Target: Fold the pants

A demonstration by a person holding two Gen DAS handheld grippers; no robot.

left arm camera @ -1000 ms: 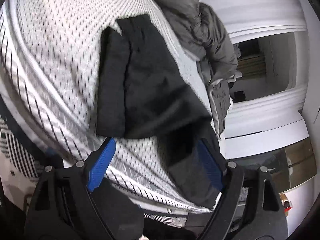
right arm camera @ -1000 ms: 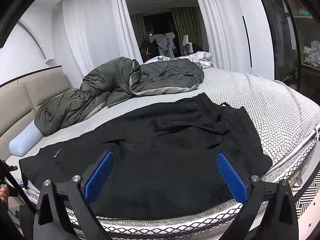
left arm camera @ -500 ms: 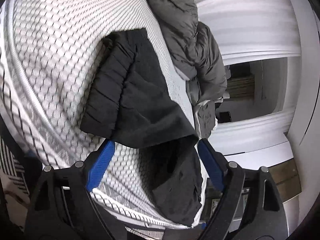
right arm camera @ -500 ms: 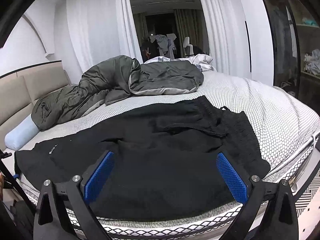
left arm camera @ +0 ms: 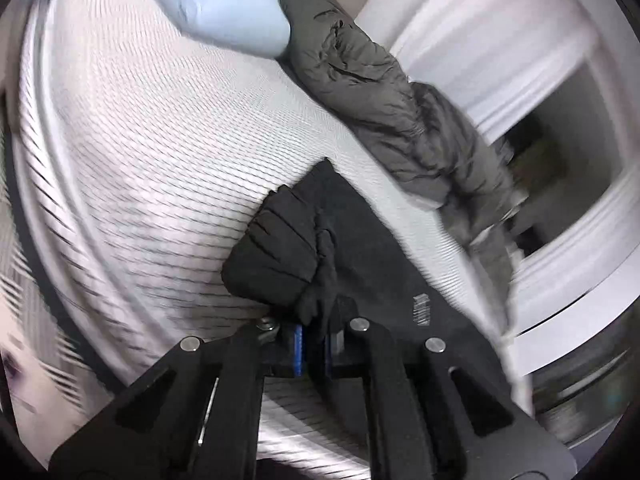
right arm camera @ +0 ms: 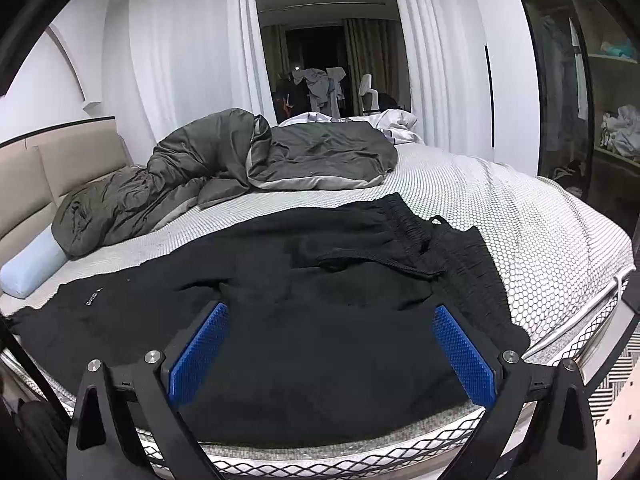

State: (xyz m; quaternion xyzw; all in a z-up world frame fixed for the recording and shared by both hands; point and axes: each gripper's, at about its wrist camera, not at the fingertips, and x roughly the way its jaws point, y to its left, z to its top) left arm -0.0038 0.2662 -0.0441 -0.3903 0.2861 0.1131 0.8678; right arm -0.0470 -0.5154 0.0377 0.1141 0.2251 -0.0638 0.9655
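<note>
Both of my grippers are working over black pants [right arm camera: 320, 320] spread on the bed [right arm camera: 540, 216]: my left gripper [left arm camera: 312, 346], gaping a second ago, is now pinching a bunched fold of cloth near the ribbed waistband [left arm camera: 276, 248], so I judge the first fold is starting. My right gripper [right arm camera: 328, 352] is hovering wide apart, holding nothing, above the middle of the pants. One small white label [left arm camera: 421, 309] is showing, too blurred to read.
</note>
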